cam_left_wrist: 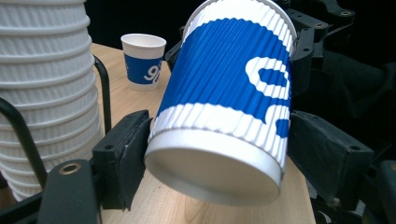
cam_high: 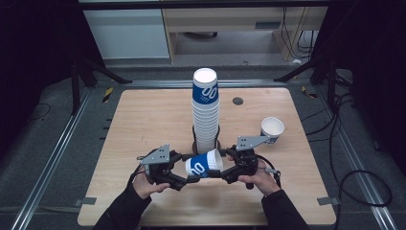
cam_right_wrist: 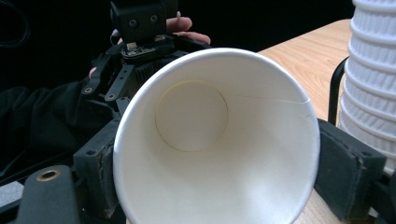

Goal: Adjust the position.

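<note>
At the frame's lower centre, my right hand-held gripper (cam_high: 229, 168) is clenching the ribbed blue-and-white paper cup's (cam_high: 204, 164) smooth round rim; my left hand-held gripper (cam_high: 187, 179) is bracketing its base, one pad touching.

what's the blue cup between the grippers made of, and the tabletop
Blue cup: looks like paper, matte, with a ribbed corrugated outer sleeve and a smooth white inside with a seam line. Tabletop: pale wood or wood-look laminate, going by the faint grain; smooth, low sheen.
</note>
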A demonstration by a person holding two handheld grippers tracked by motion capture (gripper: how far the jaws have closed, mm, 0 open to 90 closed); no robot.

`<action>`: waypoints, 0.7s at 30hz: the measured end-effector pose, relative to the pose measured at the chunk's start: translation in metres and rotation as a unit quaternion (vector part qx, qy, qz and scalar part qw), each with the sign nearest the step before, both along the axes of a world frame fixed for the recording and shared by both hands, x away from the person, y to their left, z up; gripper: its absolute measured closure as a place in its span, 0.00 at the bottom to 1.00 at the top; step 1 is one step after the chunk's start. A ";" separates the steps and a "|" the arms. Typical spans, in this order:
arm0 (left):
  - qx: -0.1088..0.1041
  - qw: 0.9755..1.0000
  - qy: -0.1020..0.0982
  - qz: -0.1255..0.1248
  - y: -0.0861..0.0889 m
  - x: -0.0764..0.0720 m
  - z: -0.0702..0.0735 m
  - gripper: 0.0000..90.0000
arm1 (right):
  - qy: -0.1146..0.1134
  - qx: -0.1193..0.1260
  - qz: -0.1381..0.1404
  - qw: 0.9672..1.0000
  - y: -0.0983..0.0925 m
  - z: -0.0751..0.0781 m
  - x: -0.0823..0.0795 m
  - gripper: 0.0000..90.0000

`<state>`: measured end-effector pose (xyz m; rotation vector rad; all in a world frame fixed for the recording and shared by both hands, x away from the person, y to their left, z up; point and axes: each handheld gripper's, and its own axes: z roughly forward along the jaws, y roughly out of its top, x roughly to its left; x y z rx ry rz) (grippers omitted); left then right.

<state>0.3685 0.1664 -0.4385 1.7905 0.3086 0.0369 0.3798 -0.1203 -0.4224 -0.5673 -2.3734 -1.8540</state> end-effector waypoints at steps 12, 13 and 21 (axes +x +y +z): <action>0.025 0.999 0.008 0.019 0.011 0.005 0.002 0.18 | -0.028 -0.044 -0.026 0.998 -0.012 0.015 0.007 0.18; 0.031 0.999 0.009 0.021 0.011 0.006 0.001 0.18 | -0.033 -0.051 -0.025 0.998 -0.011 0.018 0.007 0.18; 0.067 0.997 0.014 0.031 0.012 0.009 -0.004 0.16 | -0.046 -0.109 -0.017 0.993 0.002 0.028 0.016 0.18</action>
